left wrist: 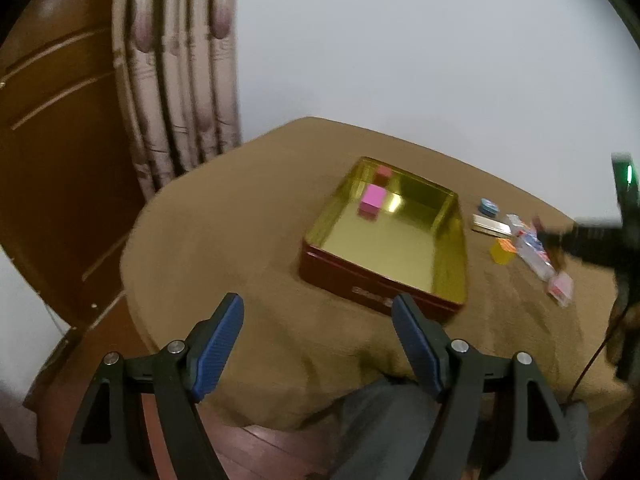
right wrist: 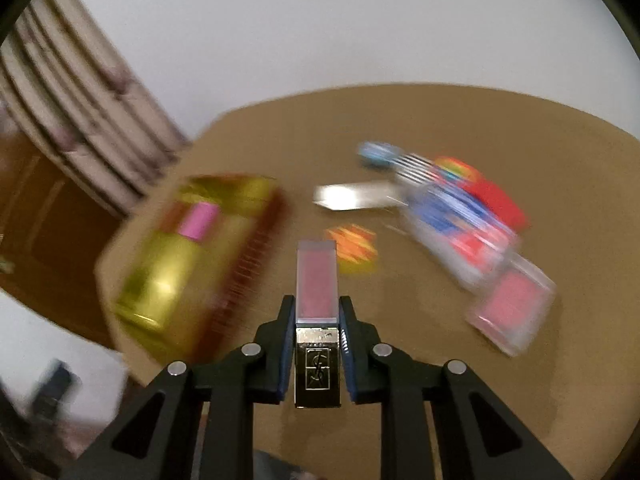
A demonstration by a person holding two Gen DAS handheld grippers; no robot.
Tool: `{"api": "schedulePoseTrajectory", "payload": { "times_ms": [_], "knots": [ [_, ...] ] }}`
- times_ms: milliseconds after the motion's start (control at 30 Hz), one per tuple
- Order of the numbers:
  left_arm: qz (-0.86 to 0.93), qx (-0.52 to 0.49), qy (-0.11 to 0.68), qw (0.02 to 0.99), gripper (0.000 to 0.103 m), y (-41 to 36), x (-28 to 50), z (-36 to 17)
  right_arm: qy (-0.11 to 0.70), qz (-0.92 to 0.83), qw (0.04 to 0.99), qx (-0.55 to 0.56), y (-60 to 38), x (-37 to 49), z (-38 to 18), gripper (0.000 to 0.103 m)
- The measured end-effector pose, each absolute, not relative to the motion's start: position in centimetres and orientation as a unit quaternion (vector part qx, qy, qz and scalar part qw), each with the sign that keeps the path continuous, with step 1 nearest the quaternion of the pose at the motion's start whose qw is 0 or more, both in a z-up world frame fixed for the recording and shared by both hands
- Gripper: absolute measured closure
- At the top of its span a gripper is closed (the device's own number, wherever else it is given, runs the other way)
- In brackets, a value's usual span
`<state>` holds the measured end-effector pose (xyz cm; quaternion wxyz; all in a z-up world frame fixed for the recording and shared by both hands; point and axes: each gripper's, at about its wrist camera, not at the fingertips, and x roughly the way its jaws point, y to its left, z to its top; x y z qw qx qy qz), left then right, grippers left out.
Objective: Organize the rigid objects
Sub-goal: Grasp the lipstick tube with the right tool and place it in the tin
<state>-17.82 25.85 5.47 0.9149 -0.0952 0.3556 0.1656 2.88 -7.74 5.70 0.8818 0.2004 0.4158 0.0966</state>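
Your right hand-held gripper [right wrist: 317, 320] is clamped on a lip-gloss tube [right wrist: 317, 280], pads pinching it where the clear pink body meets the gold cap, tube pointing away from you. It hangs above the worktop [right wrist: 440, 380], right of the tin [right wrist: 172, 264]. Your left hand-held gripper [left wrist: 318, 344] is spread wide and empty, hovering near the front edge of the worktop [left wrist: 208, 240], short of the tin [left wrist: 384, 248].

The tube looks smooth and hard, and much of it sticks out past the pads, so I judge a quick swing could let it pivot or slip. The right view is heavily blurred, so gauging clearance over the tin's red wall is hard; clipping that wall could knock the tube loose or shove the tin along the cloth.

A pink block [left wrist: 372, 200] already sits at the tin's far end with a darker red piece [left wrist: 383, 174] behind it; the near floor is free, so aim there.

Right of the tin lie a blue disc [left wrist: 489, 206], a silver bar [left wrist: 492, 226], a yellow-orange piece [left wrist: 505, 251] and clear packets [left wrist: 536, 256], crowded together.
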Motion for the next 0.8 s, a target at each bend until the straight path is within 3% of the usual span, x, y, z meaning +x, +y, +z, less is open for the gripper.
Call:
{"api": "schedulePoseTrajectory", "payload": {
  "times_ms": [167, 433, 800],
  "knots": [
    [0.179, -0.097, 0.348, 0.915, 0.027, 26.3, -18.4, 5.4, 0.428, 0.16, 0.862, 0.218, -1.8, 9.3, 8.3, 0.083],
    [0.176, -0.103, 0.343, 0.917, 0.026, 26.7, -18.7, 5.2, 0.505, 0.125, 0.821, 0.235, 4.1, 19.3, 2.8, 0.083],
    [0.167, -0.107, 0.369, 0.908, 0.026, 27.5, -17.8, 4.0, 0.55, 0.061, 0.802, 0.225, 9.4, 24.2, -0.3, 0.083]
  ]
}}
